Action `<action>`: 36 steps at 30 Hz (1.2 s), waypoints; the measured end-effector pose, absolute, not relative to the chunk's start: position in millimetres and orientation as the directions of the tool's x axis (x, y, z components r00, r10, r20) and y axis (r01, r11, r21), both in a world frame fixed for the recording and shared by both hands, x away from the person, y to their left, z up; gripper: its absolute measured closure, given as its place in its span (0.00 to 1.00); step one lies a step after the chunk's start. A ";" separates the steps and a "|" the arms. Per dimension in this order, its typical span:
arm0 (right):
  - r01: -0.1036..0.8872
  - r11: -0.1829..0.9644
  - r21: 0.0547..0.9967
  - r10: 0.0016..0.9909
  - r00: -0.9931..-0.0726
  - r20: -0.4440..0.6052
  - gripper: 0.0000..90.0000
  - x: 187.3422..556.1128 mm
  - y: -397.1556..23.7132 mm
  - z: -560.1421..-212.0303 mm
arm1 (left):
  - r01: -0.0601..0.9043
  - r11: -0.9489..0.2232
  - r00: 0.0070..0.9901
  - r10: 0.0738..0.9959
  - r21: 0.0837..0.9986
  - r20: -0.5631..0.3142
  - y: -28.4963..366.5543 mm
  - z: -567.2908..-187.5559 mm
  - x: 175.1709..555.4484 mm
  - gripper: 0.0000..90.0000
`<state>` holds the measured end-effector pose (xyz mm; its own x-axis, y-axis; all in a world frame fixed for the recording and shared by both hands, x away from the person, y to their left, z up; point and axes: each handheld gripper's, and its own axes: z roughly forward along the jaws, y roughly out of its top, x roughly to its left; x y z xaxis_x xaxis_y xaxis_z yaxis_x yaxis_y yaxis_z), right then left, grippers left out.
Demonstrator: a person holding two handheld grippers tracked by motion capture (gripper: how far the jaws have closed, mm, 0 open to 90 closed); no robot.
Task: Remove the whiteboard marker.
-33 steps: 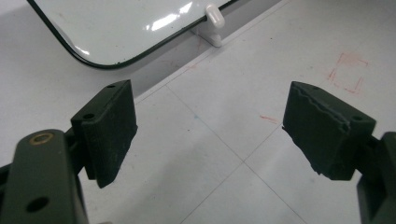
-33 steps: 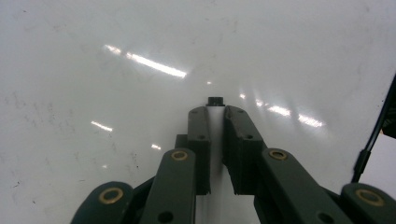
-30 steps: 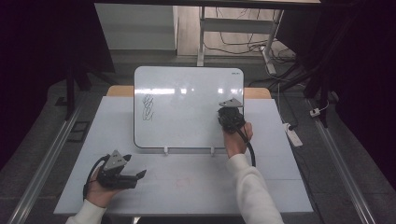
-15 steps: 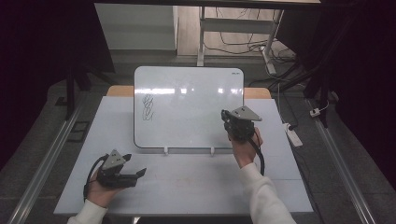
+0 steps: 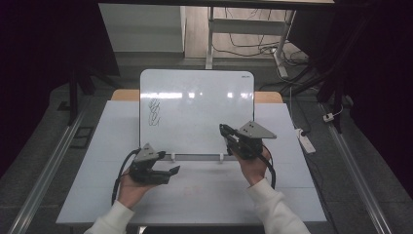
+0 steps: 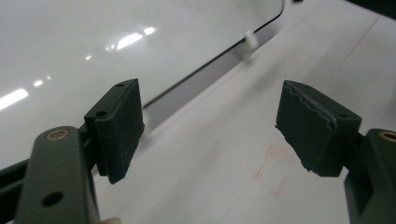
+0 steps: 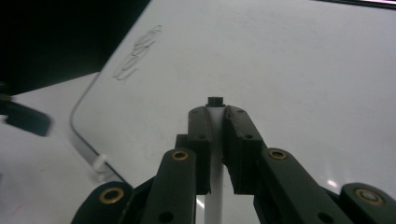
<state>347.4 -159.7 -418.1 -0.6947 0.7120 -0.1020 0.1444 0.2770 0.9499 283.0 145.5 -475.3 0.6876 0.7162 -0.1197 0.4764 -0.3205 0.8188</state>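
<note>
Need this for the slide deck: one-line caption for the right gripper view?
Right gripper shut on a white marker, black tip aimed across the whiteboard toward the scribble.

A white power strip (image 5: 306,140) lies on the grey floor at three o'clock of the pale table (image 5: 204,200) — cables (image 5: 253,46) tangle at twelve o'clock beside white metal desk legs (image 5: 210,34). A silver floor rail (image 5: 46,168) runs at nine o'clock.
</note>
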 end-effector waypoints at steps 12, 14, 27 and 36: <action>0.084 0.297 0.951 0.599 -0.792 -0.116 0.90 329.6 -133.2 -416.4 | 0.481 -0.308 0.756 0.620 0.821 -0.211 94.6 -461.9 315.2 0.31; 0.077 0.299 0.951 0.592 -0.797 -0.122 0.90 326.7 -128.2 -416.4 | 0.480 -0.309 0.765 0.606 0.821 -0.219 90.2 -460.4 318.6 0.32; 0.047 0.321 0.946 0.537 -0.832 -0.141 0.90 317.2 -111.6 -420.1 | 0.509 -0.263 0.777 0.549 0.819 -0.307 80.1 -468.7 325.5 0.48; 0.021 0.347 0.938 0.514 -0.840 -0.171 0.90 310.7 -101.2 -423.2 | 0.529 -0.268 0.776 0.536 0.805 -0.332 77.0 -477.7 329.7 0.64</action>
<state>310.7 -101.2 -423.2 -0.8403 0.5143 -0.1712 0.0213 0.3469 0.9377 329.7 77.0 -477.7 0.7763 0.5356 -0.3325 0.5294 -0.2676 0.8050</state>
